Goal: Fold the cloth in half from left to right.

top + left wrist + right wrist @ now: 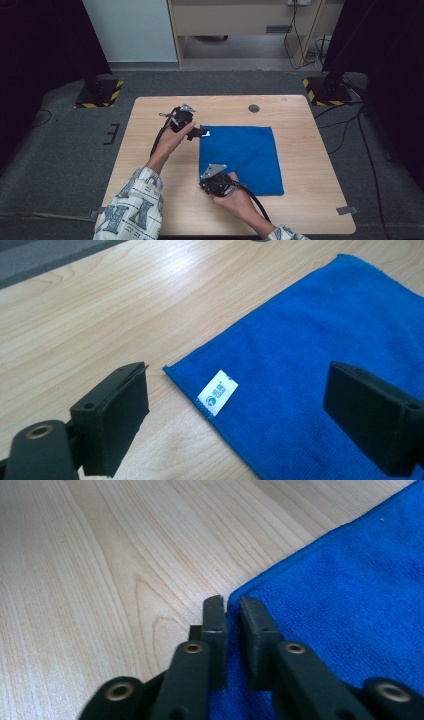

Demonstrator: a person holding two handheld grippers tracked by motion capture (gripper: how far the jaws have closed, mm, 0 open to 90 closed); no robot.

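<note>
A blue cloth (240, 157) lies flat on the wooden table (150, 150). A white tag (217, 392) sits at its far left corner. My left gripper (200, 132) hovers at that corner, open wide, and in the left gripper view (240, 385) its jaws straddle the tag and the cloth's edge (325, 340) without touching them. My right gripper (206, 185) is at the cloth's near left corner. In the right gripper view (231, 605) its jaws stand almost together, with the tip of the cloth (350, 605) pinched between them.
A dark round cable hole (254, 108) sits in the tabletop beyond the cloth. Bare wood (310, 150) surrounds the cloth on all sides. Two black stands with yellow-striped bases (100, 92) (325, 91) flank the table's far corners on the grey floor.
</note>
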